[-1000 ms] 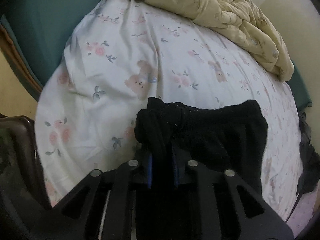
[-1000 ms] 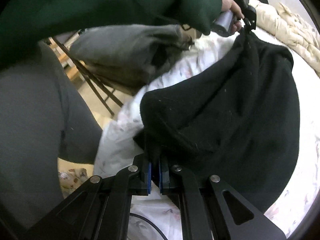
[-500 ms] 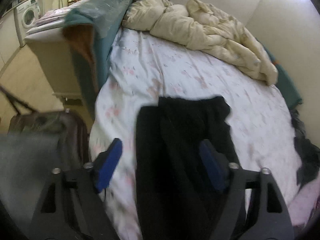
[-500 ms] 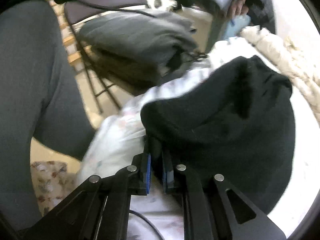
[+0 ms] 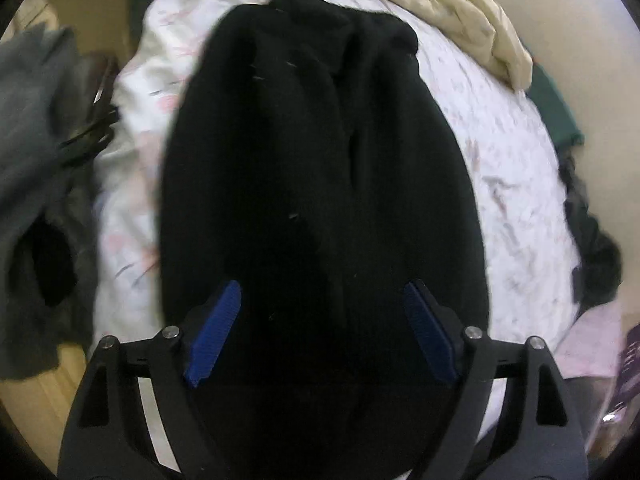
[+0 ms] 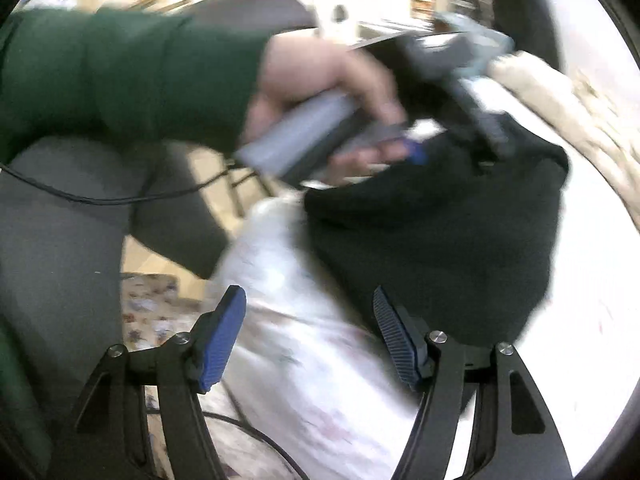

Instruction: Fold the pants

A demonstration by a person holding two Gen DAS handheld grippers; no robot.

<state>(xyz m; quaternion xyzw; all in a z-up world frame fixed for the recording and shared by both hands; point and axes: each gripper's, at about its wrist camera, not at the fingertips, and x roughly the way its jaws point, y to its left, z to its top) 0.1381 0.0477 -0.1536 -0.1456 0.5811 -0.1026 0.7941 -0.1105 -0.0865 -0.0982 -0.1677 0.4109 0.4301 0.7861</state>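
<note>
The black pants [image 5: 320, 168] lie folded on the floral bed sheet [image 5: 512, 148]. My left gripper [image 5: 322, 322] is open, its blue pads wide apart just above the near end of the pants, holding nothing. In the right wrist view the pants [image 6: 440, 240] lie to the right and my right gripper [image 6: 310, 328] is open over the sheet [image 6: 304, 352], beside the pants' near edge, empty. The left gripper's body and the hand on it [image 6: 332, 92] hover over the pants' far end.
A cream quilt [image 5: 452, 12] is bunched at the far side of the bed. Dark clothes [image 5: 592, 248] lie at the bed's right edge. A grey garment [image 5: 36, 160] hangs left of the bed. The person's green sleeve [image 6: 120, 76] and grey trousers [image 6: 52, 240] fill the left.
Both grippers have let go of the pants and opened wide. The left opened first and moved over the pants; the right opened in the last half second and drew back.
</note>
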